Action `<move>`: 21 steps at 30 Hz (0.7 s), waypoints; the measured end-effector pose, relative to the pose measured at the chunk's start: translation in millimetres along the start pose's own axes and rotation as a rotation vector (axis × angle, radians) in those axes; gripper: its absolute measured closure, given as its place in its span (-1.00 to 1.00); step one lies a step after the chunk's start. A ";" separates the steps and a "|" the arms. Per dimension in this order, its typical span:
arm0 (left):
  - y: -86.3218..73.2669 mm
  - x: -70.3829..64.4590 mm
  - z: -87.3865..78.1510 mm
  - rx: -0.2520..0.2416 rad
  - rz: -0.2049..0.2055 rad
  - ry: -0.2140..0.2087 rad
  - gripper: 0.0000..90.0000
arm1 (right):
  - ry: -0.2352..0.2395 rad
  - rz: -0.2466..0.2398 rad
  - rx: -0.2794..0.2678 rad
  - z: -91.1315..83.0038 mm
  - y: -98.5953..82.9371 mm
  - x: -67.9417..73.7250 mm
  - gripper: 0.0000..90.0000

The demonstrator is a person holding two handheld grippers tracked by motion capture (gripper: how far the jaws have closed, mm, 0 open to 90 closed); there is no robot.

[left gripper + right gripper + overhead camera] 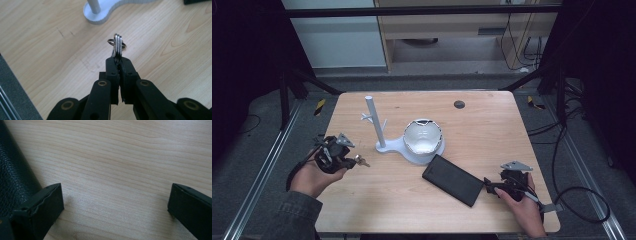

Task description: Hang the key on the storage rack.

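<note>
My left gripper (117, 60) fingers pinch keys (117, 46) above surface (492, 125), left of white peg stand (379, 135). Right gripper (115, 202) fingers spread beside black wallet (453, 179). I'd hook ring squarely over peg.

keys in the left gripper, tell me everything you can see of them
The keys are a small bunch of flat silvery metal blades stacked face to face, seen edge-on, joined by a thin dark split ring at the far end. They are pinched between the shut jaws of the left gripper and stick out past the tips, lifted clear of the wooden table. In the high view they show at the table's left side, short of the white stand. Nothing but the jaws touches them.
</note>
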State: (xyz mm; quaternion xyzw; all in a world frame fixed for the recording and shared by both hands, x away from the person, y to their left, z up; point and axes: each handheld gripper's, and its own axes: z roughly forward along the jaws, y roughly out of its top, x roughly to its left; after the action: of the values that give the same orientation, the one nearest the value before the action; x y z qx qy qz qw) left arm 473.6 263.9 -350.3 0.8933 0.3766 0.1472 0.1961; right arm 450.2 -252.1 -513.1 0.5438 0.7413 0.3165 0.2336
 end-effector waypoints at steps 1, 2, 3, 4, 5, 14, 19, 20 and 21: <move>1.8 2.8 -3.2 -0.002 -0.003 -0.001 0.92 | 0.000 0.000 0.000 0.0 0.0 0.0 -0.99; 3.7 5.3 -5.9 -0.002 -0.005 0.002 0.92 | 0.000 0.000 0.000 0.0 0.0 0.0 -0.99; 5.5 8.1 -8.4 -0.003 -0.007 0.009 0.92 | 0.000 0.000 0.000 0.0 0.0 0.0 -0.99; 7.0 10.5 -10.4 -0.001 -0.009 0.013 0.92 | 0.000 0.000 0.000 0.0 0.0 0.0 -0.99; 8.3 12.9 -12.5 -0.003 -0.012 0.017 0.92 | 0.002 0.000 0.000 0.0 0.1 -0.1 -0.99; 27.4 21.7 -29.2 -0.004 -0.006 0.037 0.92 | -0.004 0.001 -0.002 0.0 -0.2 0.3 -0.98; 36.2 22.8 -33.9 -0.015 -0.006 0.037 0.92 | 0.000 0.005 -0.003 -0.2 -0.3 0.5 -0.99; 38.6 23.3 -34.7 -0.015 -0.003 0.038 0.92 | 0.000 0.006 -0.004 -0.1 -0.3 0.5 -0.99; 40.4 23.5 -35.0 -0.014 -0.002 0.040 0.92 | -0.001 0.004 -0.003 -0.1 -0.3 0.4 -0.99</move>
State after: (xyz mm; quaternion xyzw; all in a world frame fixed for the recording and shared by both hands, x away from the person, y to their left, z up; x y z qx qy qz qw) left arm 499.9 263.6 -298.1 0.8885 0.3802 0.1674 0.1948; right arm 449.8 -251.8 -513.3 0.5451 0.7397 0.3177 0.2340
